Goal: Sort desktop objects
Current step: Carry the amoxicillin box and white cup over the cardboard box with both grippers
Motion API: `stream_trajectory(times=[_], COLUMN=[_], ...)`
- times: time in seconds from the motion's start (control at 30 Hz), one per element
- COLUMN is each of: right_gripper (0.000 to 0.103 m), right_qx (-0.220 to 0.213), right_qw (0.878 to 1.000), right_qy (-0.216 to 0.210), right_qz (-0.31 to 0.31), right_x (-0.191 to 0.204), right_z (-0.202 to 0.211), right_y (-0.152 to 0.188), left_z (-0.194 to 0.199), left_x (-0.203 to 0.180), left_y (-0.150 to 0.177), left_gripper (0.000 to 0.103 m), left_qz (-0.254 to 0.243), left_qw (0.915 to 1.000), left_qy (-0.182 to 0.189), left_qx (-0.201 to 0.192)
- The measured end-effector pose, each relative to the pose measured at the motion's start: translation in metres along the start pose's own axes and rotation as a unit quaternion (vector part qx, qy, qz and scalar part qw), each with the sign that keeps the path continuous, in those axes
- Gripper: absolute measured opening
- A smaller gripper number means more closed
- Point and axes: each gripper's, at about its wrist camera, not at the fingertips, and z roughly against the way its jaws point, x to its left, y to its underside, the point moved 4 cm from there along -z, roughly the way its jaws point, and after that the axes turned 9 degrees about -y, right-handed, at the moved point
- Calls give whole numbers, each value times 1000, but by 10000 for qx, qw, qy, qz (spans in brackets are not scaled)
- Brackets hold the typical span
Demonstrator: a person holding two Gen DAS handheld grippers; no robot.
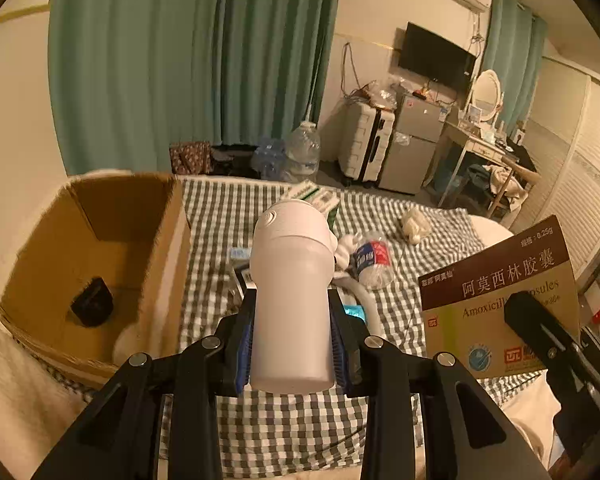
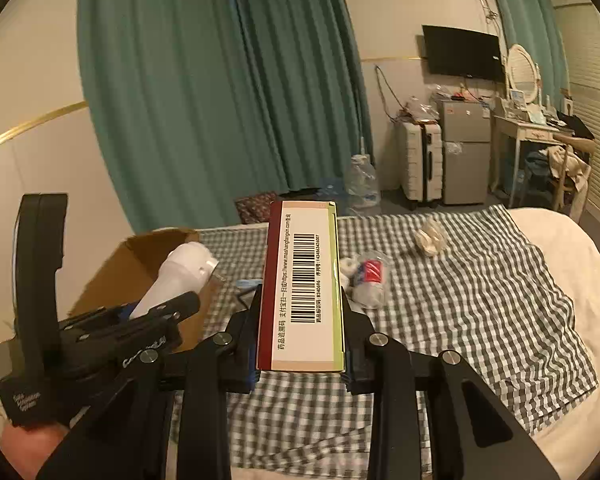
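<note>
My left gripper (image 1: 292, 332) is shut on a white plastic bottle (image 1: 290, 296), held above the checkered cloth (image 1: 284, 416) just right of an open cardboard box (image 1: 100, 264). A small black object (image 1: 92, 302) lies inside the box. My right gripper (image 2: 300, 332) is shut on a brown and green amoxicillin medicine box (image 2: 302, 284), barcode side up; it also shows in the left wrist view (image 1: 496, 300). The left gripper and bottle (image 2: 180, 276) appear at the left of the right wrist view, in front of the cardboard box (image 2: 120, 276).
On the cloth lie a crushed water bottle (image 1: 374, 260), a crumpled white wad (image 1: 414, 226), green-white boxes (image 1: 316, 196) and small packets behind the bottle. Beyond the bed are a suitcase (image 2: 420, 164), a mini fridge (image 2: 466, 152) and a dressing table (image 2: 528, 132).
</note>
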Motion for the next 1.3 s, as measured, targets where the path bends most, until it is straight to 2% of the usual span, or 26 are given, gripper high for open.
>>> stream_trajectory(times=[0.1, 0.3, 0.53, 0.67, 0.93, 1.17, 1.3], right_gripper=[29, 29, 29, 29, 29, 29, 29], right_qx=[-107, -517, -729, -711, -408, 58, 257], right_qw=[9999, 9980, 9955, 9945, 9934, 9918, 9903], right_qy=[-76, -348, -508, -660, -886, -954, -1002], right_qz=[110, 147, 335, 391, 605, 852, 922], right_x=[17, 43, 71, 88, 128, 166, 192], right_z=[12, 34, 35, 25, -22, -65, -87], right_y=[-8, -27, -53, -62, -58, -36, -24], left_z=[17, 37, 54, 58, 33, -20, -33], left_x=[8, 30, 63, 89, 149, 204, 227], left_y=[-13, -43, -80, -95, -72, -40, -29], left_gripper=[33, 33, 33, 32, 33, 33, 33], left_qz=[46, 4, -359, -532, -297, 186, 396], left_qw=[9997, 9994, 9981, 9963, 9965, 9986, 9980], left_qy=[236, 240, -100, -228, -401, -438, -465], left_qx=[-109, -252, -493, -628, -670, -243, -190])
